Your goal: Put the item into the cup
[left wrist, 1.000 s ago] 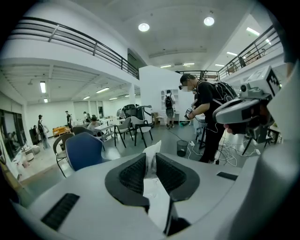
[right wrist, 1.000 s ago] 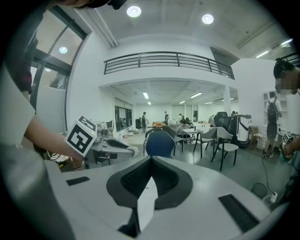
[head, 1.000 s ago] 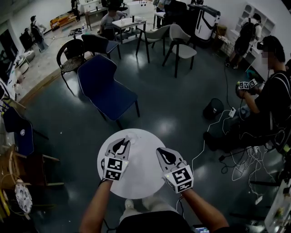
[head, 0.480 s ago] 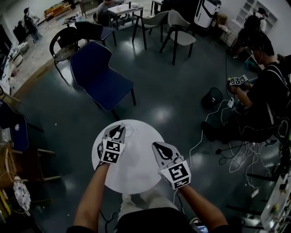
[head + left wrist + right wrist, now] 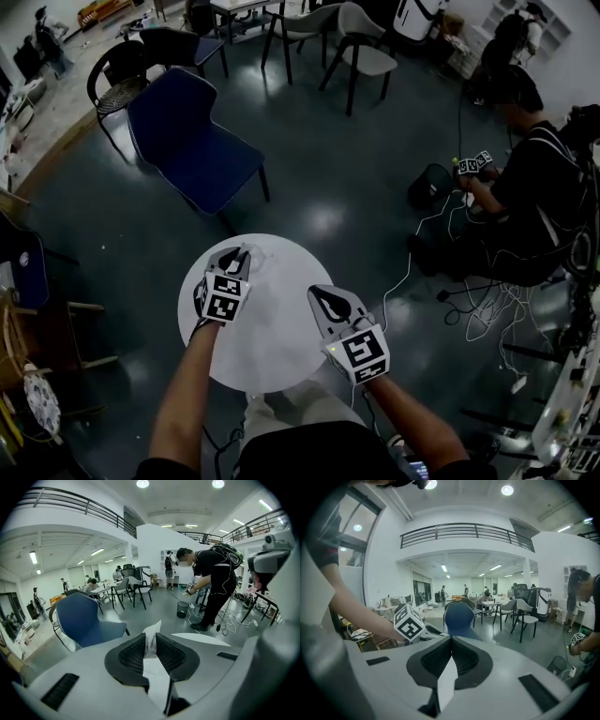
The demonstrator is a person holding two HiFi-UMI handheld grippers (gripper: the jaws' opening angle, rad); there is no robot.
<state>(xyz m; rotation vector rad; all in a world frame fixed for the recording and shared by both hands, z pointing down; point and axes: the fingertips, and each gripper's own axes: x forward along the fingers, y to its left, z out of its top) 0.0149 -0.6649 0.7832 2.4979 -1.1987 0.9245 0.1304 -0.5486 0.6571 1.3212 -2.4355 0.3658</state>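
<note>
The left gripper is clamped on a thin, see-through white item, which sticks up between its black jaws. It hangs over the far left part of the small round white table, close to the rim. The right gripper is squeezed closed with nothing in it. It is over the table's right side, near that edge. The two grippers are apart, with bare tabletop between them. Past the table there is open dark floor, then a blue chair. On the right, white cables lie on the floor near a person in black.
</note>
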